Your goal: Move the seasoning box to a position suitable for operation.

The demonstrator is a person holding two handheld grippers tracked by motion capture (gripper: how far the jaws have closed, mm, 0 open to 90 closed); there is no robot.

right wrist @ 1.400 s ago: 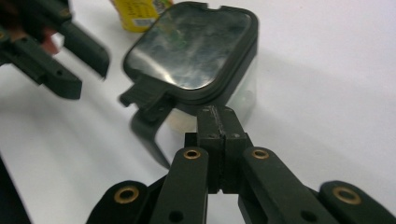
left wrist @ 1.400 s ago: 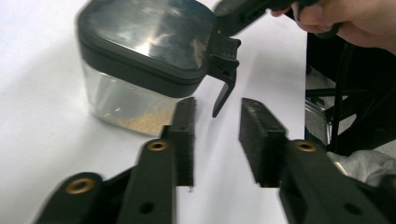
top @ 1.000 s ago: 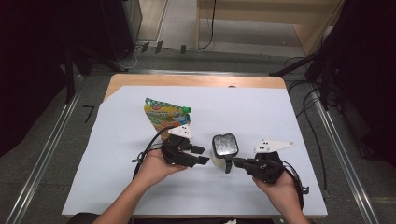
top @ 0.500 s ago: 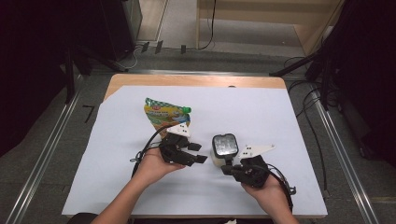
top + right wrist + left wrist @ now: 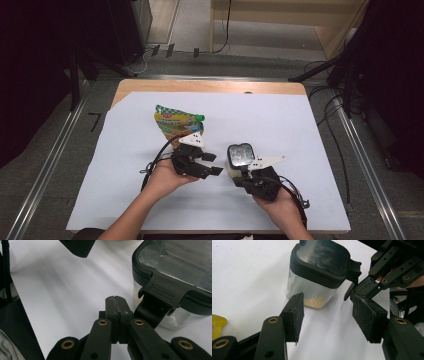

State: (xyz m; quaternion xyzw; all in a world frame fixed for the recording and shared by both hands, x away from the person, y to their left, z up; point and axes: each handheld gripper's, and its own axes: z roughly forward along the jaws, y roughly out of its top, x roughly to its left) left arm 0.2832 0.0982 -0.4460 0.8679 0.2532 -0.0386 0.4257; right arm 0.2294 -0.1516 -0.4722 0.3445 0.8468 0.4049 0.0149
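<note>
Container: clear plastic square jar with black hinged lid (image 5: 239, 156), upright on the white sheet, right of centre, near the front edge; lid shut, latch tab on the side facing the right gripper.
Contents: thin layer of pale grains (image 5: 314, 301) at the bottom of the jar.
Right gripper: right gripper (image 5: 116, 305), held in the person's right hand (image 5: 280, 206); 2 jaws pressed together with nothing between them, tips just beside the latch tab (image 5: 163, 291), on its left in the right gripper view; contact with the tab cannot be told.
Left gripper: left gripper (image 5: 327, 312), held in the person's left hand (image 5: 162, 178); 2 jaws spread wide, empty, aimed at the jar from its left and clear of it.
Pouch: colourful flat spouted pouch with green cap (image 5: 178, 123), lying on the sheet behind the left gripper, apart from the jar.
Surface: white sheet (image 5: 310, 130) over a wooden table (image 5: 210, 85).
</note>
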